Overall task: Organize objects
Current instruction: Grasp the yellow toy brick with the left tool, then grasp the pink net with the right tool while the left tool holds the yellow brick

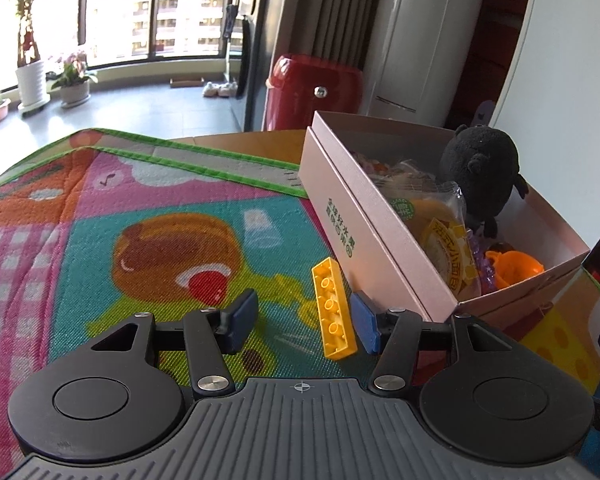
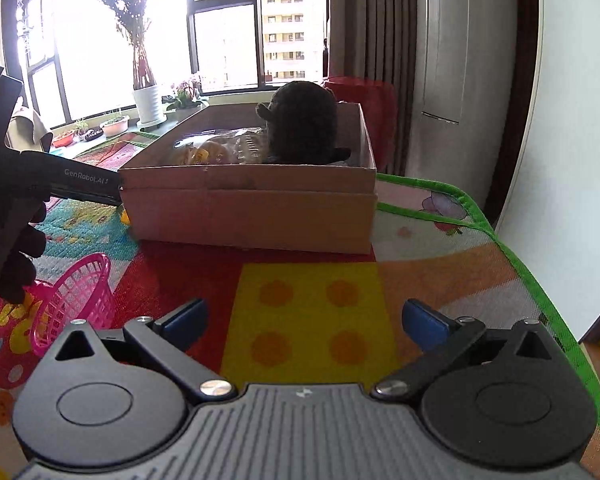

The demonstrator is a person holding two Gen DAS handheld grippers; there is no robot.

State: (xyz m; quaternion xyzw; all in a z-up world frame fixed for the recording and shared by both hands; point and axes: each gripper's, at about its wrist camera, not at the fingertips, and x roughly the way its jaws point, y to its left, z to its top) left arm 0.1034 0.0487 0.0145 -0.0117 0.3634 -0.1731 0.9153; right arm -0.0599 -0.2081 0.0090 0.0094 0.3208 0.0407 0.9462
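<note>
clearly the long yellow plastic building brick (image 1: 334,312) lies on the colourful play mat (image 1: 148,248), beside the pink cardboard box (image 1: 360,236) of toys and snacks, between the left gripper (image 1: 304,320)'s parted pads, nearer its right one. centre the pads, then squeeze across its narrow sides. the right gripper (image 2: 304,320) gapes wide and empty over the mat.
</note>
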